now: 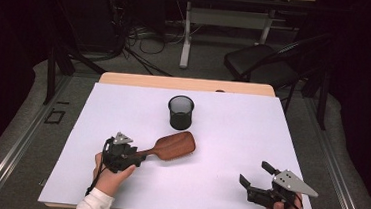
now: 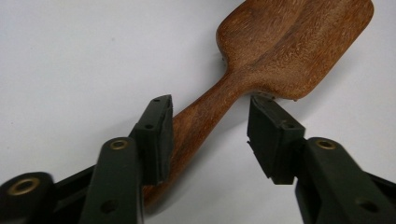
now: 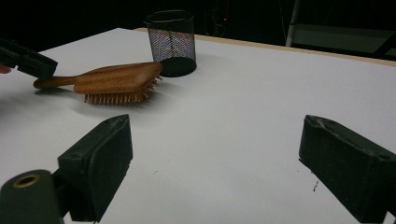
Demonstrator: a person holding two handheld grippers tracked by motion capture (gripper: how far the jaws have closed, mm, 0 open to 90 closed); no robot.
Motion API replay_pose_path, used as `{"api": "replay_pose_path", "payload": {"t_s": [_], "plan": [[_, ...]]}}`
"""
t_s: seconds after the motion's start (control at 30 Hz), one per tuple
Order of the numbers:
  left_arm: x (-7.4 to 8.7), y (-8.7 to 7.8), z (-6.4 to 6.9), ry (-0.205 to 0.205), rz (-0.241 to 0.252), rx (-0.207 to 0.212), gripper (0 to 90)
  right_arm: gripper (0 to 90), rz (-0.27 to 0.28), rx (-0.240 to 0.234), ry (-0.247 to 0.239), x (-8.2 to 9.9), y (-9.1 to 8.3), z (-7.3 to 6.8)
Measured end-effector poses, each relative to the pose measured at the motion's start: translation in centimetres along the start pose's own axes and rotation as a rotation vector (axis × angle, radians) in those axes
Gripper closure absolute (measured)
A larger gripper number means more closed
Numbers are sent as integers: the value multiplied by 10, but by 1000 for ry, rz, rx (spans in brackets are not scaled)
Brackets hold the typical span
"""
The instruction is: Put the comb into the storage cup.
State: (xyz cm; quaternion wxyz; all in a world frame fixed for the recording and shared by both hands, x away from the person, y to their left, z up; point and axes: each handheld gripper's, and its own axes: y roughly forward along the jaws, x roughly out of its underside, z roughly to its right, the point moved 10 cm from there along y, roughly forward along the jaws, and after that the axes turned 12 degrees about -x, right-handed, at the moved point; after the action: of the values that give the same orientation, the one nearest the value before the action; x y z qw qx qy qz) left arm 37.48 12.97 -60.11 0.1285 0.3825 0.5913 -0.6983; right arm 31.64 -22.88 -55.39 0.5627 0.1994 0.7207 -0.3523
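Note:
A brown wooden hairbrush (image 1: 175,145) lies bristles down on the white table top (image 1: 231,133), its handle pointing to the near left. My left gripper (image 1: 142,156) straddles that handle. In the left gripper view (image 2: 208,107) the jaws stand apart around the handle of the hairbrush (image 2: 294,46); one pad is close against the wood and the other is clear of it. My right gripper (image 1: 253,172) rests near the front right edge, open, with nothing between its jaws (image 3: 215,126). The right gripper view has the hairbrush (image 3: 116,77) at the upper left, with the left gripper's jaw (image 3: 28,60) at its handle.
A black mesh cup (image 1: 180,111) stands upright just behind the brush head, seen too in the right gripper view (image 3: 172,42). A black chair (image 1: 262,63) and a desk frame stand on the floor beyond the table's far edge.

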Motion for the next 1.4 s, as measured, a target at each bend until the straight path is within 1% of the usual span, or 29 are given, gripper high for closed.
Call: {"api": "replay_pose_path", "payload": {"t_s": [0.03, 0.13, 0.17, 0.2, 0.23, 0.27, 0.3, 0.37, 0.43, 0.47, 0.53, 0.6, 0.67, 0.7, 0.73, 0.77, 0.8, 0.83, 0.87, 0.93, 0.97, 1.0, 1.03, 1.07, 1.1, 1.13, 1.3, 1.33, 1.4], "plan": [[0, 1, -1, -4, -7, -10, 479, 95, 1, 0, 0, 0, 0, 0], [1, 1, -1, -24, -31, 9, 476, 95, 0, 0, 1, 0, 0, 0], [0, 1, 0, -24, -23, 19, 481, 95, 0, 0, 3, 0, 0, -1], [-1, 1, -1, 2, 1, 15, 490, 95, 0, -1, 4, 0, 0, -1], [-1, 1, -1, 11, -4, 10, 490, 95, -1, 0, -1, 0, 0, 0], [-1, 1, 0, 4, -9, 17, 498, 95, 0, 0, -1, 0, 0, -1], [-2, 0, 1, -6, -7, 37, 509, 95, 0, 0, -1, 0, 0, 0], [-2, 1, 2, -6, -11, 46, 509, 95, 0, 0, 1, 0, 1, 0], [-2, 0, 4, 18, -15, 55, 504, 95, 0, 0, -1, 0, 0, 0], [-3, 0, 4, 18, -15, 57, 494, 95, -1, 0, 2, 0, 0, -1], [-5, -2, 7, 25, 0, 68, 485, 95, 1, -1, 1, 0, 1, -1], [-6, -2, 7, 27, 2, 65, 430, 95, -9, -3, 2, 1, 1, -1], [-9, -2, 8, 26, 2, 75, 366, 95, -9, -4, 0, 1, 2, -1], [-10, -2, 7, 36, 3, 71, 320, 95, -9, -5, 5, 2, 2, -1], [-10, -1, 6, 48, -4, 72, 274, 95, -11, -4, -1, 2, 2, -1], [-10, -1, 7, 49, -8, 85, 235, 95, -10, -5, 4, 2, 2, -1], [-10, 0, 8, 61, -14, 92, 212, 95, -9, -6, 5, 2, 2, -1], [-10, 0, 8, 61, -14, 92, 183, 95, -8, -5, 5, 2, 2, -1], [-10, 1, 7, 85, -15, 94, 151, 95, -7, -4, 5, 2, 3, -1], [-10, 1, 8, 103, -17, 110, 128, 95, -9, -4, 4, 2, 3, 0], [-10, 1, 8, 103, -17, 110, 89, 95, -9, -4, 4, 2, 3, 0], [-11, 1, 9, 115, -21, 126, 45, 95, -16, -5, 6, 3, 4, -1], [-11, 0, 10, 122, -19, 132, 9, 95, -17, -3, 5, 3, 4, 0], [-11, 0, 10, 122, -19, 132, 6, 95, -12, -4, 4, 3, 4, -1], [-13, -1, 11, 130, -15, 149, 6, 95, -15, -3, 3, 3, 4, -1], [-14, -1, 11, 127, -16, 153, 6, 96, -14, -2, 2, 3, 4, -1], [-17, -3, 12, 148, -38, 175, 6, 95, -13, -3, 6, 3, 4, 0], [-18, -3, 12, 155, -35, 182, 6, 95, -14, -3, 7, 3, 4, 0], [-19, -3, 10, 183, -36, 175, 6, 95, -16, -3, 7, 4, 4, 0]]}}
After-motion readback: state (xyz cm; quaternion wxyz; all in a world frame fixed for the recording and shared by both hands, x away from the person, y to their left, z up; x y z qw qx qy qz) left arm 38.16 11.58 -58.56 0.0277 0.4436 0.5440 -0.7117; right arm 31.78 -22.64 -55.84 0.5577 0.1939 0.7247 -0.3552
